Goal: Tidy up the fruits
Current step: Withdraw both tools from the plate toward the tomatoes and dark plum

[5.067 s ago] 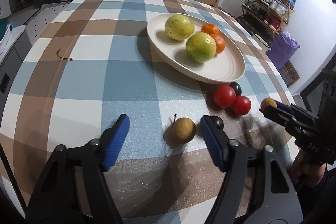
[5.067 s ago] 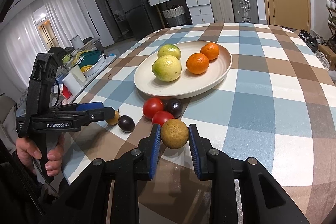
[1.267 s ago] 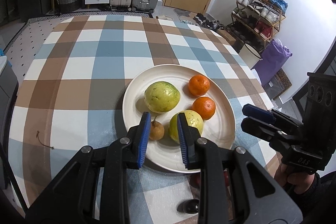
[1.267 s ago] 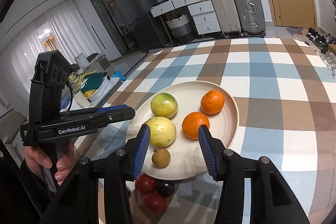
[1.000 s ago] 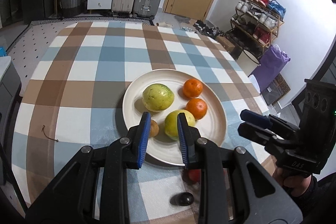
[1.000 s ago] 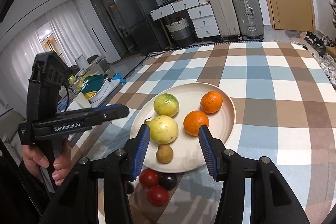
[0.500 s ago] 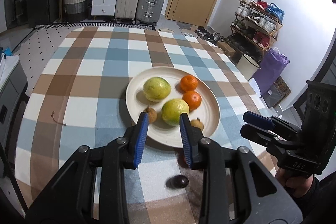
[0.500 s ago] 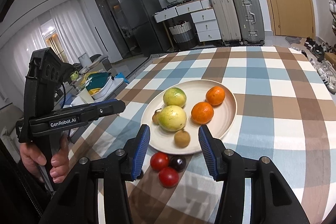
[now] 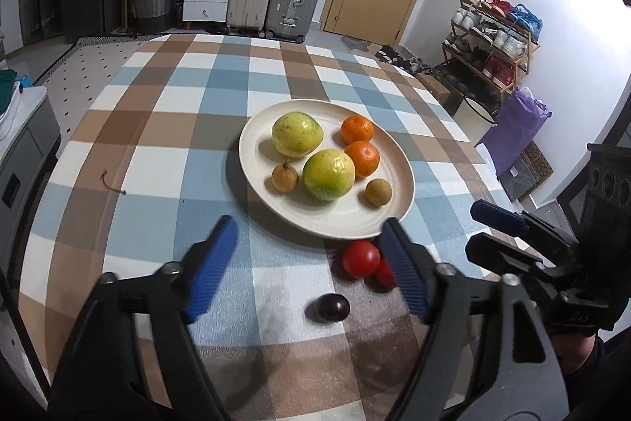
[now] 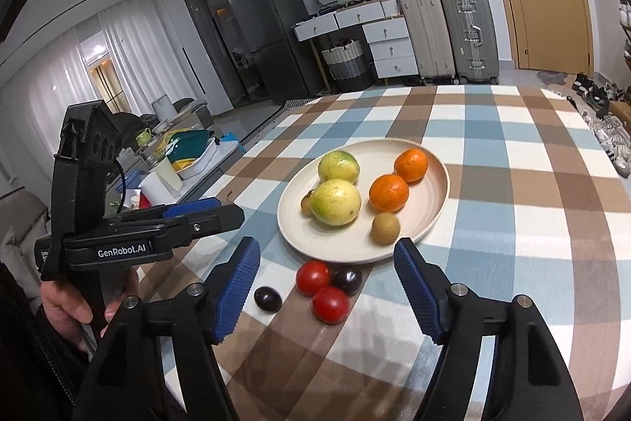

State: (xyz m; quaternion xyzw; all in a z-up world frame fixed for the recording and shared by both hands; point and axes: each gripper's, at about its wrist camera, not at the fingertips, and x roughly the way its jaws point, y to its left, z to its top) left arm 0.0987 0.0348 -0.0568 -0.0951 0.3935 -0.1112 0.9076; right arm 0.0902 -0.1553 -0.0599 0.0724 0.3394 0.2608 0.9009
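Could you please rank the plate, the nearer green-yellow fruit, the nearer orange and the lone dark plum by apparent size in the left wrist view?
1. plate
2. green-yellow fruit
3. orange
4. dark plum, though it lies closer to the camera.

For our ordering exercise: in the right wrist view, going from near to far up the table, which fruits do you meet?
Front red tomato → small brown fruit → nearer orange → farther orange.

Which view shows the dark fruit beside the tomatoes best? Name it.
Right wrist view: the dark fruit shows whole, touching both tomatoes. In the left wrist view it is almost hidden behind the nearer tomato.
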